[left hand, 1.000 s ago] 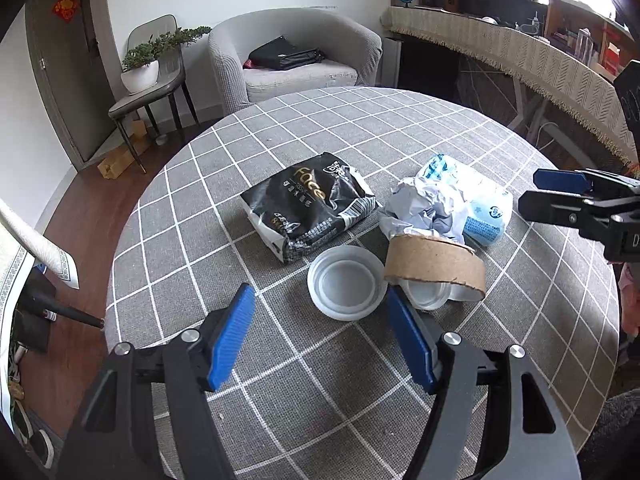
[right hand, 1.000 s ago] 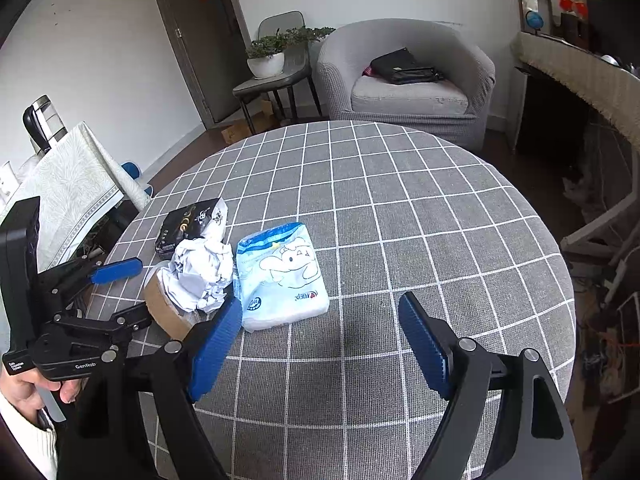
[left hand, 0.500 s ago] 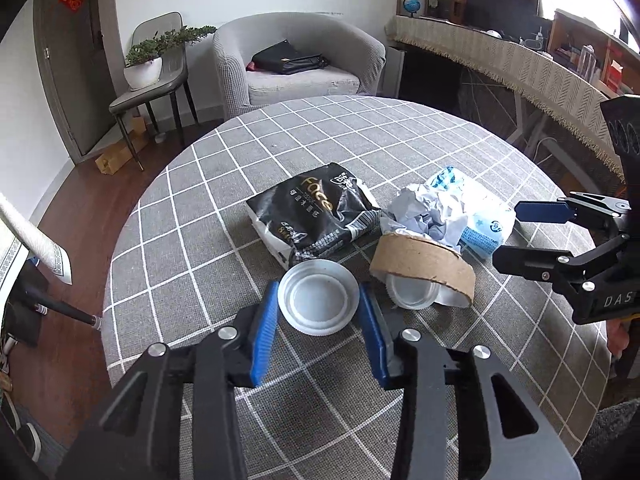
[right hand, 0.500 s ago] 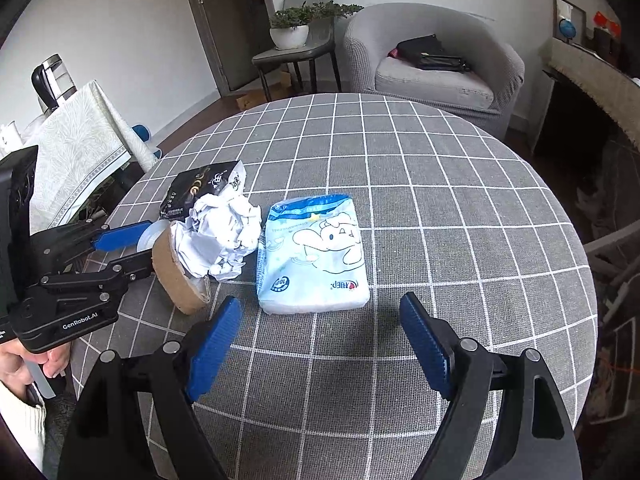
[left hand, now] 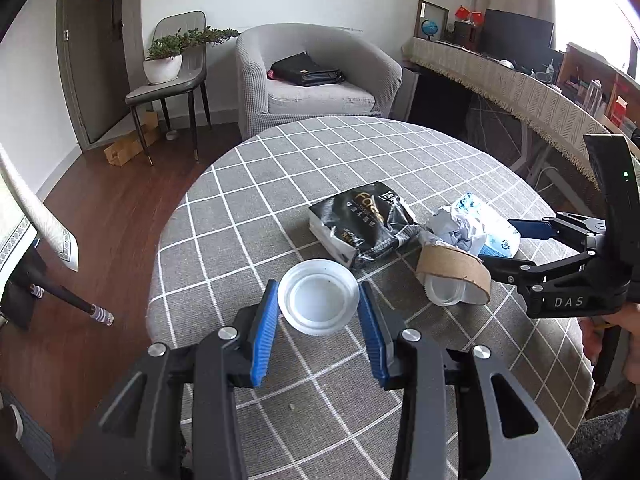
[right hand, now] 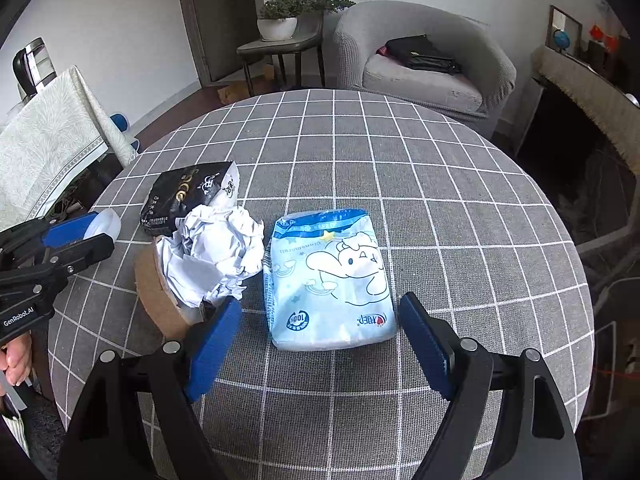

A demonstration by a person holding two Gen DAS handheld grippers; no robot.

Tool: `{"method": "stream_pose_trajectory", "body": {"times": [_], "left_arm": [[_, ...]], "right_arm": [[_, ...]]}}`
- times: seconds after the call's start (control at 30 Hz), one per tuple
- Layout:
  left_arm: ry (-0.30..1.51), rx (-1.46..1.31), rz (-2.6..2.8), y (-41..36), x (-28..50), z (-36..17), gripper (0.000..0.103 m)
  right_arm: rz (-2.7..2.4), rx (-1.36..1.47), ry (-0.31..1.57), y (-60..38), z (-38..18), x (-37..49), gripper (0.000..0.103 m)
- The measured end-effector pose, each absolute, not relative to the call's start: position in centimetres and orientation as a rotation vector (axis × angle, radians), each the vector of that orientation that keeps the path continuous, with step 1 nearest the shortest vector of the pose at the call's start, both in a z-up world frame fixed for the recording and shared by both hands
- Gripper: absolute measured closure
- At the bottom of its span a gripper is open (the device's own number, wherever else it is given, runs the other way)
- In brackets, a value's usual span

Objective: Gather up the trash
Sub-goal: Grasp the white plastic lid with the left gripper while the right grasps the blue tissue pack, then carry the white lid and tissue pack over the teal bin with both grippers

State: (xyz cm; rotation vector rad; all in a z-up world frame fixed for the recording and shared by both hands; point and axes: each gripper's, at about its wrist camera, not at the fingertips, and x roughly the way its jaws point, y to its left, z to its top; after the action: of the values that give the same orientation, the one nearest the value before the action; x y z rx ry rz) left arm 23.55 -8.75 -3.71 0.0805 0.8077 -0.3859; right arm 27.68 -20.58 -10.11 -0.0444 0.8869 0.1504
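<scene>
While seemingly empty, lid (left hand: 318, 297) fills left claw (left hand: 319, 322).

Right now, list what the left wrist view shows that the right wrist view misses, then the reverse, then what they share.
Left wrist only: the white lid seen whole between the left gripper jaws, and a clear cup inside the cardboard ring.
Right wrist only: the blue tissue pack in full, ahead of the open right gripper.
Both: black bag, crumpled paper.
</scene>
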Motion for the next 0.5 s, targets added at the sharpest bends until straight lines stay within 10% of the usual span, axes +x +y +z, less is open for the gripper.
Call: {"method": "stream_pose_trajectory", "body": {"times": [0.5], "left_arm": [[0.791, 0.008, -0.321, -1.3, 23.2, -3.1, 0.061]], "right_arm": [[-0.009, 0.015, 0.846, -20.9, -8.6, 29.3, 0.049]]}}
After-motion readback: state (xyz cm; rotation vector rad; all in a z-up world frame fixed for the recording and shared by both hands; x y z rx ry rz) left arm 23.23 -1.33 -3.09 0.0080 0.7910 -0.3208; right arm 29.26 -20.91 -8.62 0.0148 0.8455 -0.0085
